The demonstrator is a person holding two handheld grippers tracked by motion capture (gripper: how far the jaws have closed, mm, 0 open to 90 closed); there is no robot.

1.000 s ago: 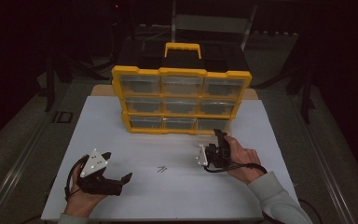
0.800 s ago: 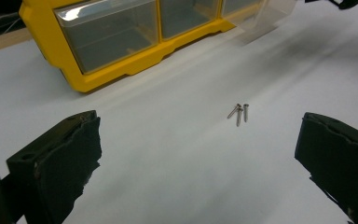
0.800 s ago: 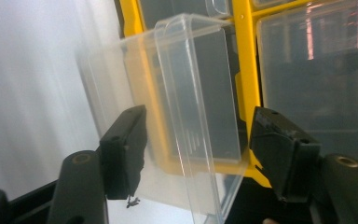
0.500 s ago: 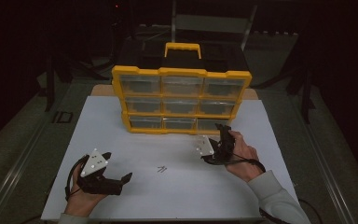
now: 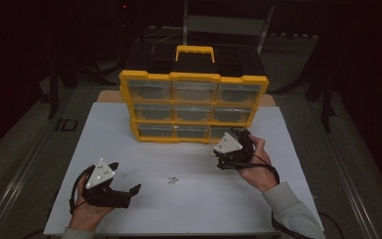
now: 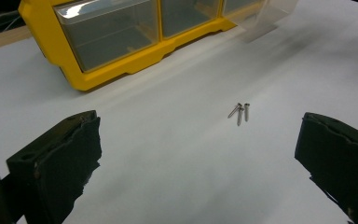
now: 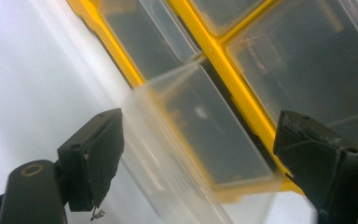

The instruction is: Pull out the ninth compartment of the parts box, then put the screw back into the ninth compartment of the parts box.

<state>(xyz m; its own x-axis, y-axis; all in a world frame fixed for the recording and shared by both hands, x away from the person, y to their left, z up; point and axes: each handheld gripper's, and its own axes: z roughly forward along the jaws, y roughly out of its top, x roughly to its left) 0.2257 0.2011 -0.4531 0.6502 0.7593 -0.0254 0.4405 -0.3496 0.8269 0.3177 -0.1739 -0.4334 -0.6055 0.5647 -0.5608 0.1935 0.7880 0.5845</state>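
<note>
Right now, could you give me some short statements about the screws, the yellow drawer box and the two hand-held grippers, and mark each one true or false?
1. Three small screws lie loose on the white table. True.
2. The left hand-held gripper is shut on a screw. False: its jaws stand wide open, and the screws lie on the table ahead of them.
3. The yellow drawer box has nine clear drawers in three rows. True.
4. The right hand-held gripper is at the top left drawer. False: it is at the bottom right drawer, which is pulled partly out.
5. The box's carrying handle is black. False: it is yellow.
</note>
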